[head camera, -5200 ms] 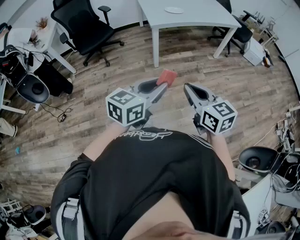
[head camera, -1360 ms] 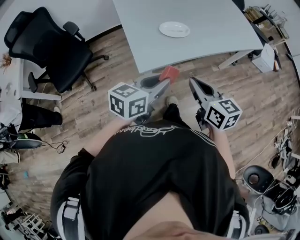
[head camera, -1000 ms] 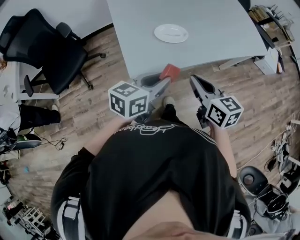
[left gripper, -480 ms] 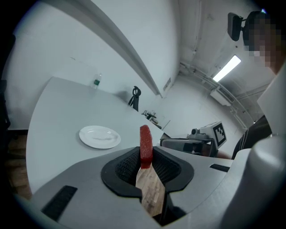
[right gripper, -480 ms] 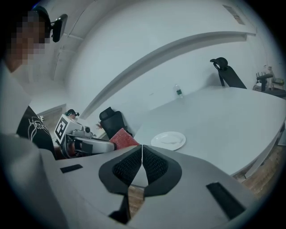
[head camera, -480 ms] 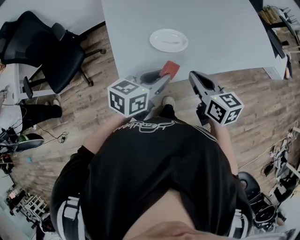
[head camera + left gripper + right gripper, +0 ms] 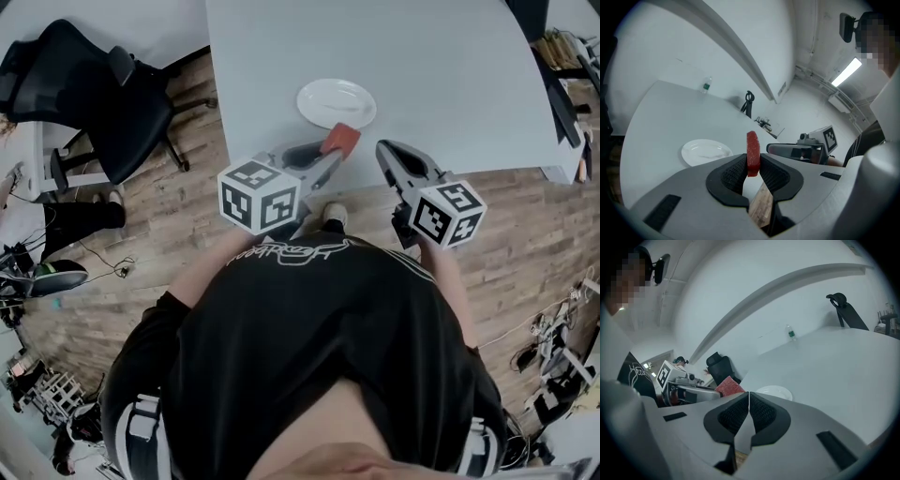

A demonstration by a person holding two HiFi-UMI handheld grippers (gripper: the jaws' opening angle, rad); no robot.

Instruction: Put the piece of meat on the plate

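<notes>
Meat (image 7: 752, 151) pinched upright in my left gripper (image 7: 751, 169), hovering near the plate (image 7: 323, 97); right gripper (image 7: 749, 405) pressed together, empty. I judge placing and release remain.

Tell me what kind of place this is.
Probably an office or a lab workroom: there is a big grey table and a black swivel chair, both standing on a wood-plank floor.

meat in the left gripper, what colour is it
Red. The piece of meat shows best in the left gripper view, standing edge-on between the jaws.
</notes>
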